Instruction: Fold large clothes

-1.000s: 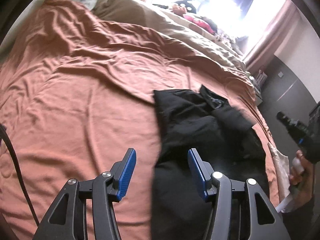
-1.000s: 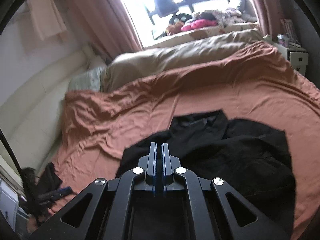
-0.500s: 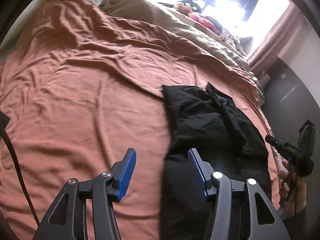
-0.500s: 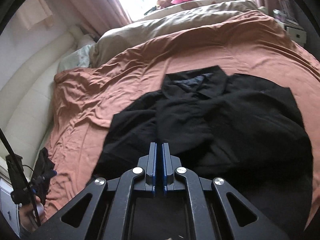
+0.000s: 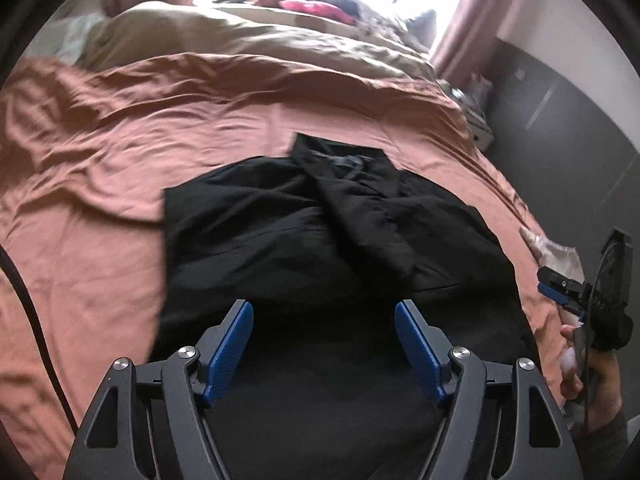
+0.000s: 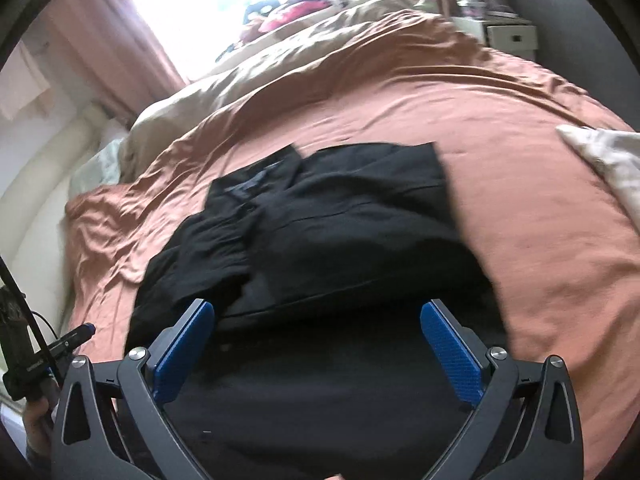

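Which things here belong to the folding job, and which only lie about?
For the job: black collared garment, rust-orange bedsheet under it, open left gripper, open right gripper.

Lying about: beige duvet, white cloth, pink curtain.

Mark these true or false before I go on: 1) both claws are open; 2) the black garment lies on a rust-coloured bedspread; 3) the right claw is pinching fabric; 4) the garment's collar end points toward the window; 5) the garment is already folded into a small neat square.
1) True: left claw and right claw both stand apart, having just been opening.
2) True: black garment on the rust bedspread.
3) False: nothing is between its pads.
4) True: collar faces the window.
5) False: it is loosely spread, with overlapping layers.
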Demonstrator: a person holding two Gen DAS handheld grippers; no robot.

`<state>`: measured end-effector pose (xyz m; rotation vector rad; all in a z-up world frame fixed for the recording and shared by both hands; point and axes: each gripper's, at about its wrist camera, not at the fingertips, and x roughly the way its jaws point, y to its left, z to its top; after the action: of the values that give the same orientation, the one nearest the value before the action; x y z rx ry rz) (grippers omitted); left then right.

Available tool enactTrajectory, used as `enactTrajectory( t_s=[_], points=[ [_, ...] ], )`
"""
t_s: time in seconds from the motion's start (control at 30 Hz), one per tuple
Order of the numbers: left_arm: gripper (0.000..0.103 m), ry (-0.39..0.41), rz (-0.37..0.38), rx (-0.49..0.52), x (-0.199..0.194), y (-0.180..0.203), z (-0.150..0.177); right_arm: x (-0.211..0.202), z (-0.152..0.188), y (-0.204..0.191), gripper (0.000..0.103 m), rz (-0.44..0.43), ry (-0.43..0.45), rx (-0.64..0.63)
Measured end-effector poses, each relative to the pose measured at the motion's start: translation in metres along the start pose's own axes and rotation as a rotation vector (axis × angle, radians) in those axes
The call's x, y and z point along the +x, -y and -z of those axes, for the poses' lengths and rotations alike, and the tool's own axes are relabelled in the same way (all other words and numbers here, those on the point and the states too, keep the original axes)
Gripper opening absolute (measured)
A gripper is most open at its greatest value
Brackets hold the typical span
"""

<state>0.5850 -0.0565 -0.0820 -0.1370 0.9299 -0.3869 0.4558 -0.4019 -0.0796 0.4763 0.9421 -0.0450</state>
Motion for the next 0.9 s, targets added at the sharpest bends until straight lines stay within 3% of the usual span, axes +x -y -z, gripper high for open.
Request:
enactTrajectory(
  t_s=[0.2, 0.43, 0.63, 0.77, 0.9],
  points=[
    [0.075, -0.086, -0.031, 0.108, 0.054, 0.049, -0.010, -0.003, 0.010, 0.017, 0.101, 0.082, -0.002, -0.012],
    [0.075, -0.159, -0.143, 0.193, 0.112, 0.080, -0.007, 0.014, 0.008, 0.017, 0.100, 0.124, -0.033, 0.015],
    [0.075, -0.120, -0.247, 0.134, 0.119, 0.059, -0.011, 0.035, -0.004, 0.010, 0.099, 0.179, -0.065, 0.014],
    [0.075, -0.067, -0.269, 0.061, 0.099, 0.032, -0.016, 0.058, -0.007, 0.011, 0.081, 0.268, -0.108, 0.010],
    [0.076, -0.031, -0.257, -0.016, 0.076, 0.002, -0.019, 0.076, -0.004, 0.018, 0.080, 0.295, -0.154, 0.042]
  ],
)
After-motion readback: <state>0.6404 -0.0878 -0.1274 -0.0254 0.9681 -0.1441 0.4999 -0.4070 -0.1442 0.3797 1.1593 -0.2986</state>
